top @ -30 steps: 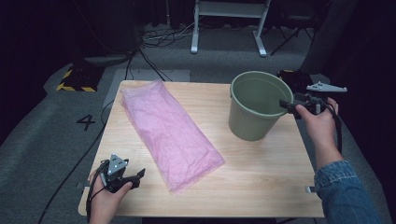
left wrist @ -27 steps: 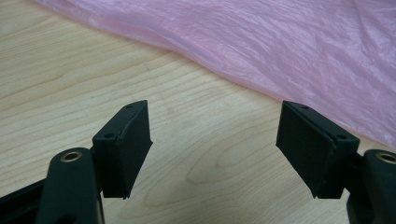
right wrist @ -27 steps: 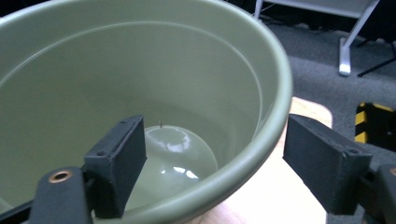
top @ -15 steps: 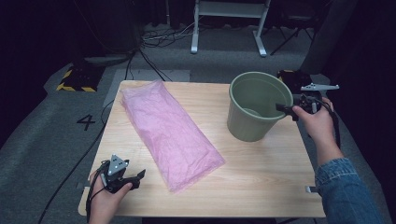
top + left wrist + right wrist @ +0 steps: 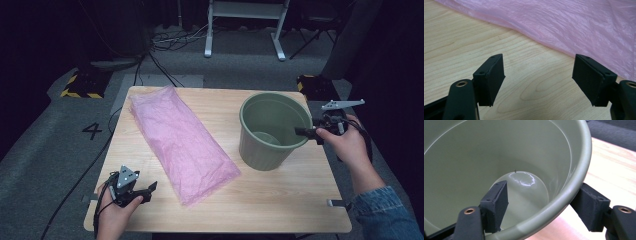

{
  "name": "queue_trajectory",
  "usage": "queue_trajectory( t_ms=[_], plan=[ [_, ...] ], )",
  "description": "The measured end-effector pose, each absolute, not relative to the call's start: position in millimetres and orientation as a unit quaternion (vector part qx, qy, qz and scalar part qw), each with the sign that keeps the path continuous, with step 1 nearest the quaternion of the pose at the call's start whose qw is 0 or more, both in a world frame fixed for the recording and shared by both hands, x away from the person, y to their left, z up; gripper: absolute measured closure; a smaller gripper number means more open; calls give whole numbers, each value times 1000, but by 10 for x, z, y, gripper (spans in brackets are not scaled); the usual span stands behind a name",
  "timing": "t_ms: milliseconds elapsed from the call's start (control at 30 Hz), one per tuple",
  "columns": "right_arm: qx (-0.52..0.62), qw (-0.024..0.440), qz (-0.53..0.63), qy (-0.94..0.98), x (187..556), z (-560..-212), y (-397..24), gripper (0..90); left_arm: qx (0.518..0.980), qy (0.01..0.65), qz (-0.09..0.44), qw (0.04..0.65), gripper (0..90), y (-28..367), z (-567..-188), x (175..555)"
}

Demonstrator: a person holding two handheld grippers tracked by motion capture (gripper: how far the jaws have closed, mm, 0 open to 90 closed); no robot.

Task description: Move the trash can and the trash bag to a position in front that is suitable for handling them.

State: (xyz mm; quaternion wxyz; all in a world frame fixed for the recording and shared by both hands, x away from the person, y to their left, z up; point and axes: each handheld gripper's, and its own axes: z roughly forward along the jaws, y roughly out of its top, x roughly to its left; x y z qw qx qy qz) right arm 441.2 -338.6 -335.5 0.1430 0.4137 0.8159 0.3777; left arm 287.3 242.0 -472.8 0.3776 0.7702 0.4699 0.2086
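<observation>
- At the right side of the wooden table (image 5: 280, 200), the green bucket (image 5: 265, 150) stands upright, its inside bare in the right gripper view.
- Right gripper (image 5: 306, 132) straddles the bucket's near-right rim: one jaw sits inside the wall, the other outside on the table side.
- Its jaws have just been closing with the rim between them; a gap remains on each side of the wall in the right gripper view, so the pads are not yet pressing on it.
- Pink plastic bag (image 5: 180, 140) lies flat and slantwise across the table's left half, well apart from the bucket.
- Left gripper (image 5: 145, 190) rests low at the table's near-left corner, just beside the bag's near end.
- Its jaws are spread wide over bare wood, with nothing between them; the bag's edge lies just beyond the tips.
</observation>
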Motion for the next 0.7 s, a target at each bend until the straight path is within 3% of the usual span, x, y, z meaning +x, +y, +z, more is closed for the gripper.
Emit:
queue_trajectory(
  t_ms=[700],
  plan=[
    [317, 89, 379, 865, 3513, -3357, -3144, 263, 774, 467, 201, 378, 255, 2314, -4738, 2954]
  ],
)
